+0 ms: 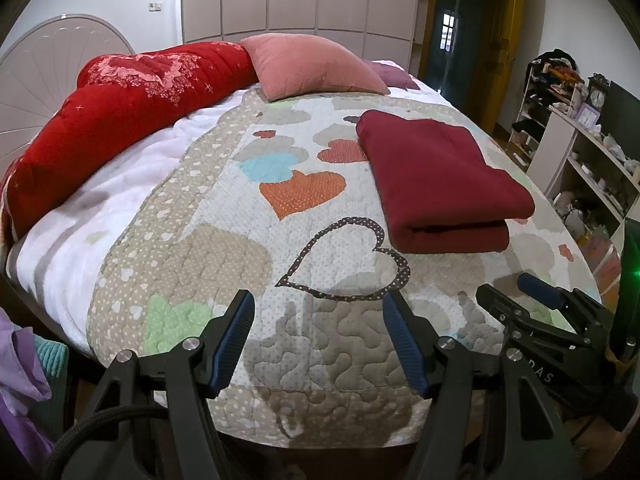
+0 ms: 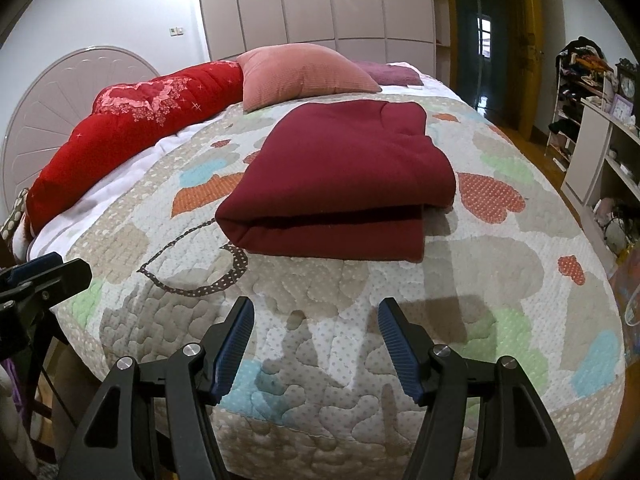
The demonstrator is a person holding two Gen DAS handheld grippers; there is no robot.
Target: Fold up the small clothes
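A dark red garment (image 1: pixel 440 180) lies folded into a thick rectangle on the heart-patterned quilt (image 1: pixel 248 264), right of centre in the left wrist view and dead ahead in the right wrist view (image 2: pixel 340 176). My left gripper (image 1: pixel 318 300) is open and empty, low over the quilt's near edge, short of the garment and to its left. My right gripper (image 2: pixel 316 306) is open and empty, a little short of the garment's folded near edge. The right gripper also shows at the right of the left wrist view (image 1: pixel 516 288).
A red padded quilt (image 1: pixel 120 112) and a pink cushion (image 1: pixel 312 64) lie at the bed's far end by the headboard (image 1: pixel 44 72). Shelves with clutter (image 1: pixel 588 152) stand to the right. Purple and teal clothes (image 1: pixel 24 364) hang at the left near edge.
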